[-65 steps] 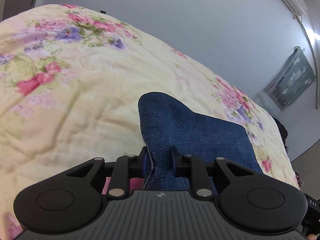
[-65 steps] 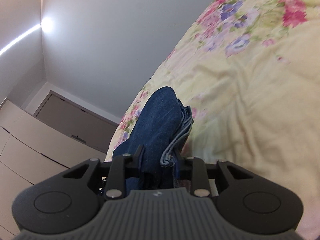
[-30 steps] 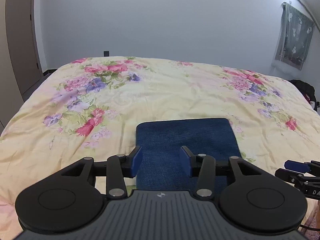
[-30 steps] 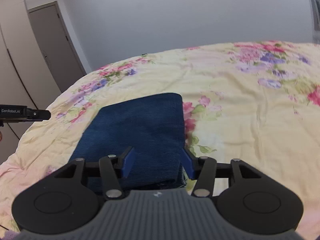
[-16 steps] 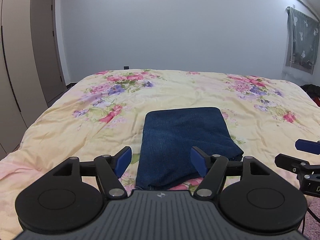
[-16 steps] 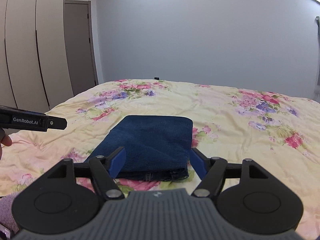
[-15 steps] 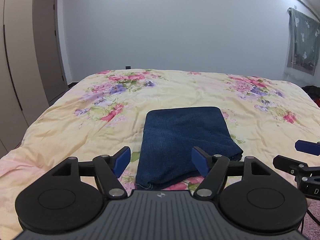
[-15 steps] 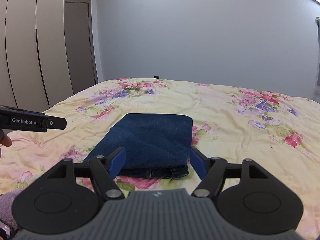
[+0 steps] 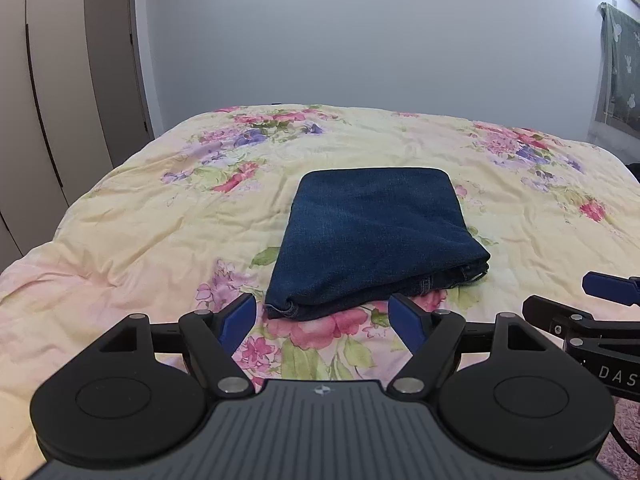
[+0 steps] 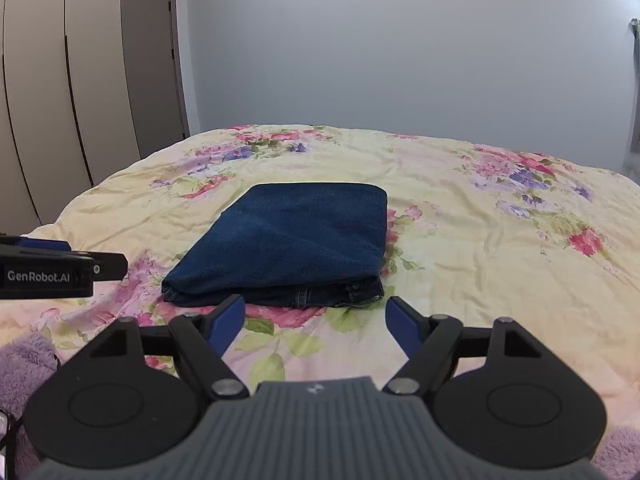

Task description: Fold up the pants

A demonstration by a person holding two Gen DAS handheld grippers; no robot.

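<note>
Dark blue denim pants (image 9: pixel 372 236) lie folded into a compact rectangle on the floral bedspread (image 9: pixel 160 232); they also show in the right wrist view (image 10: pixel 296 240). My left gripper (image 9: pixel 322 316) is open and empty, held back from the near edge of the pants. My right gripper (image 10: pixel 314 318) is open and empty, also just short of the near edge. The right gripper's fingers (image 9: pixel 608 286) show at the right edge of the left wrist view, and the left gripper's body (image 10: pixel 44 270) at the left edge of the right wrist view.
The bed fills most of both views, with a grey wall behind. Wardrobe doors (image 10: pixel 60 92) stand at the left. A cloth hangs on the wall at the right (image 9: pixel 620 80). A purple fuzzy fabric (image 10: pixel 24 364) lies at the lower left of the right wrist view.
Both grippers let go of the pants, opened wide and pulled back and up from the bed. The folded pants now lie flat and still.
</note>
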